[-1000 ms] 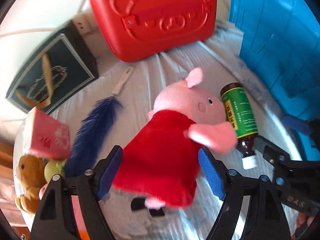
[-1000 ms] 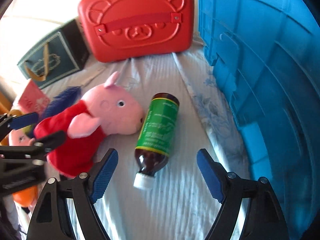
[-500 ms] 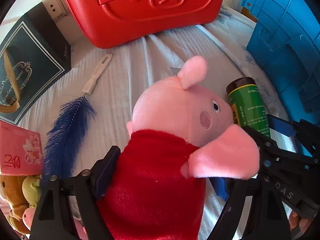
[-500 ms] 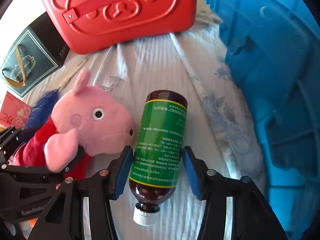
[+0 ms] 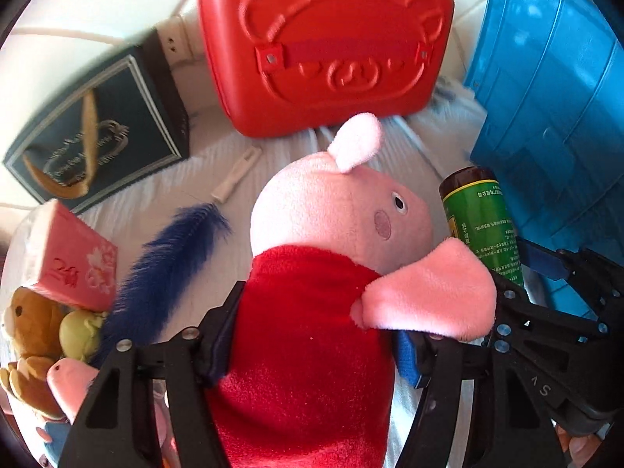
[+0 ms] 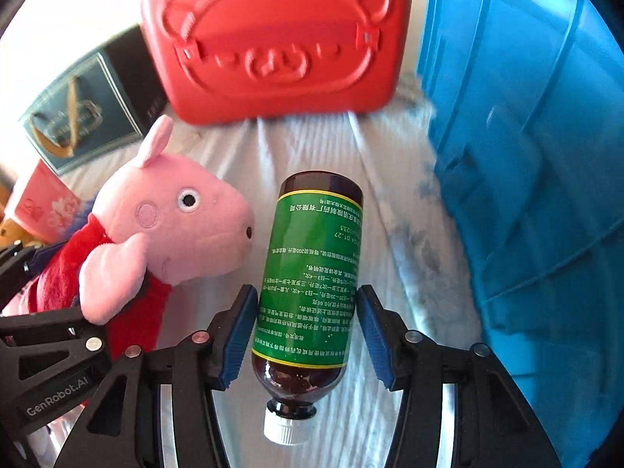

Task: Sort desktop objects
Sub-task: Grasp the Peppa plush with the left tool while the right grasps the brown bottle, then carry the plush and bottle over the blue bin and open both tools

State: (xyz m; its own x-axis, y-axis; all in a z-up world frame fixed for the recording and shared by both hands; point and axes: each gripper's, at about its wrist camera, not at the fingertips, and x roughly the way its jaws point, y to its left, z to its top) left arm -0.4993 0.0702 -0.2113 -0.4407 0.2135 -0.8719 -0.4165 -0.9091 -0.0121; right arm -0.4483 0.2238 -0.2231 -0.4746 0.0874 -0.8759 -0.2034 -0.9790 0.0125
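My left gripper (image 5: 312,351) is shut on the red body of a pink pig plush toy (image 5: 335,218), held off the white cloth; the plush also shows in the right wrist view (image 6: 171,226). My right gripper (image 6: 308,327) is shut on a brown bottle with a green label and white cap (image 6: 312,280), cap pointing toward me; the bottle also shows in the left wrist view (image 5: 483,218). The two grippers are side by side, the left one at the left edge of the right wrist view.
A red bear-faced case (image 6: 280,39) stands at the back, a blue plastic crate (image 6: 538,156) on the right. A dark gift box (image 5: 97,132), pink box (image 5: 74,261), blue feather (image 5: 167,265), small white tool (image 5: 238,175) and small plush toys (image 5: 35,331) lie left.
Both grippers have risen from the cloth with their loads. The left closed on the plush and the right closed on the bottle about half a second ago.
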